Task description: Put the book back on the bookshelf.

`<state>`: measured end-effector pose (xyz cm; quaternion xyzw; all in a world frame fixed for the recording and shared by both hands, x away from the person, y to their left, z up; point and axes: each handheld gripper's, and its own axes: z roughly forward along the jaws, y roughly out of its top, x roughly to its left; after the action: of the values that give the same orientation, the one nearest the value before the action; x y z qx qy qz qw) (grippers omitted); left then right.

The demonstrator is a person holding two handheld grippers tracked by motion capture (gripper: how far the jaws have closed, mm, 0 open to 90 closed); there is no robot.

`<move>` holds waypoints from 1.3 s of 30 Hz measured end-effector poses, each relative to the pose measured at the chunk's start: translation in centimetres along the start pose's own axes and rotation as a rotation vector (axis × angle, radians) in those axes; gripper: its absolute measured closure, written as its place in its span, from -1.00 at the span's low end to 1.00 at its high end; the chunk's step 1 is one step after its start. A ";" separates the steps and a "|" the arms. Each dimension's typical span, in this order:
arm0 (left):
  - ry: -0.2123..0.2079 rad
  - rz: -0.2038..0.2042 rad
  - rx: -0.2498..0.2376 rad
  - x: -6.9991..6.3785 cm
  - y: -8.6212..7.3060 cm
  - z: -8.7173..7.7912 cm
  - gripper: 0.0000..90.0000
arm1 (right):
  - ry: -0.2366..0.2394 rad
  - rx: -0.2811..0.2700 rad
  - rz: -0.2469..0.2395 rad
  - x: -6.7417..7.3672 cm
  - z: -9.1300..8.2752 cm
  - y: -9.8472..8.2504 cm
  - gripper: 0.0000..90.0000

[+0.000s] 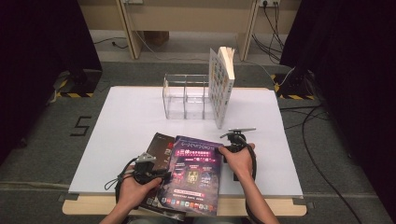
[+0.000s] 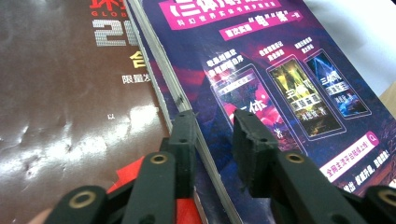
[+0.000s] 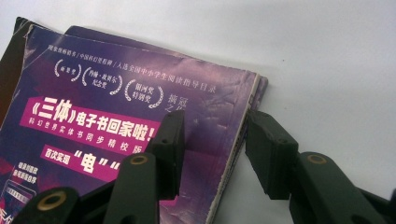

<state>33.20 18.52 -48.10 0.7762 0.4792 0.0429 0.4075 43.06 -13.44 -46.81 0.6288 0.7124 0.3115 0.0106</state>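
Note:
A purple paperback (image 1: pixel 194 172) lies flat near the table's front edge, partly on top of a dark brown book (image 1: pixel 161 147). My left gripper (image 1: pixel 156 175) is at the paperback's left edge. In the left gripper view the jaws (image 2: pixel 215 126) straddle that edge, one over the purple cover (image 2: pixel 280 70) and one on the side of the brown book (image 2: pixel 60 93), with a gap left around the edge. My right gripper (image 1: pixel 225 149) is at the paperback's far right corner. Its jaws (image 3: pixel 215 126) stand apart, one over the cover (image 3: pixel 116 116), the other over the bare white table.
A clear plastic organiser with compartments (image 1: pixel 184 95) stands at the back middle of the white table top (image 1: pixel 130 121). A thick book (image 1: pixel 220 86) stands upright against its right end. A black cable trails from each gripper.

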 end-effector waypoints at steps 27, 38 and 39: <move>0.029 0.086 0.031 -1.4 1.0 1.1 0.54 | -0.047 0.014 0.009 -0.6 0.0 0.7 0.14; 0.034 0.092 0.041 -1.5 1.2 1.3 0.54 | -0.021 0.011 0.044 -1.0 0.0 0.7 0.14; 0.035 0.092 0.041 -1.5 1.2 1.3 0.55 | -0.023 0.008 0.047 -1.0 0.0 0.7 0.17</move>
<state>33.83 16.31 -47.64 0.8047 0.4510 0.0653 0.3805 43.88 -14.29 -46.87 0.6489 0.6985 0.3015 0.0089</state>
